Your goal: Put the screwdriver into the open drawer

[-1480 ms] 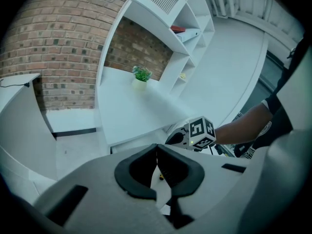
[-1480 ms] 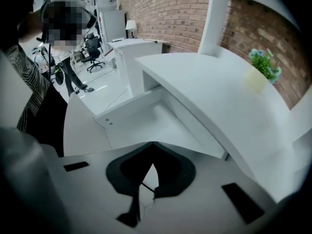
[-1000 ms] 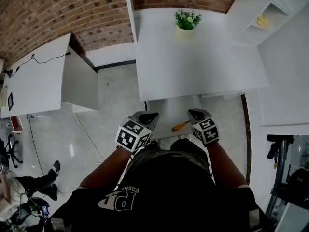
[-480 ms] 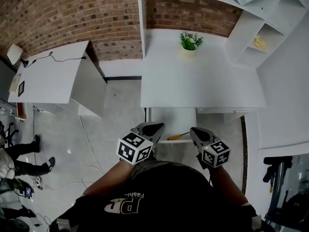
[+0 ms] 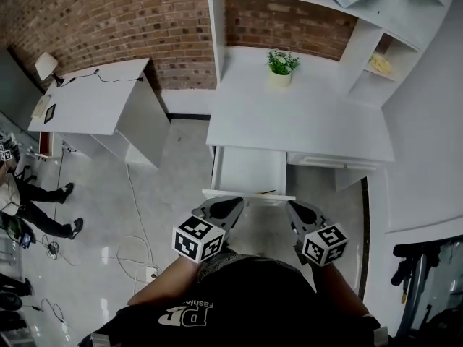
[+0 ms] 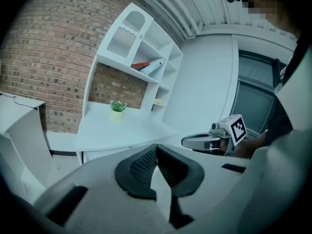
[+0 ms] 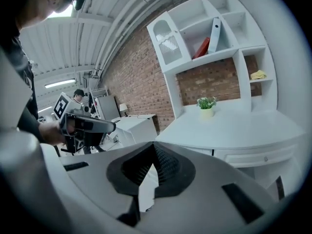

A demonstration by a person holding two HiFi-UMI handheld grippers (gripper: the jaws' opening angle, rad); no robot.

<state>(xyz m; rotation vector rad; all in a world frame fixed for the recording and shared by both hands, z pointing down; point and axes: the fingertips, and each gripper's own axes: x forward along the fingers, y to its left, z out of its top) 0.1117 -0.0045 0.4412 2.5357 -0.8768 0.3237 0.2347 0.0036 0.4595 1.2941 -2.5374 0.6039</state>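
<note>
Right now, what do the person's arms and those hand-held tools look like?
The left gripper and right gripper are grey shells with black ribbed pads, each carrying a cube of black-and-white square markers. Bare forearms; black short-sleeved shirt with white lettering.

The left gripper (image 5: 235,203) and right gripper (image 5: 292,207) have drawn back from the drawer (image 5: 246,166) (toward the person). The screwdriver (image 5: 267,191), flanked by them before, now lies beyond their tips.
</note>
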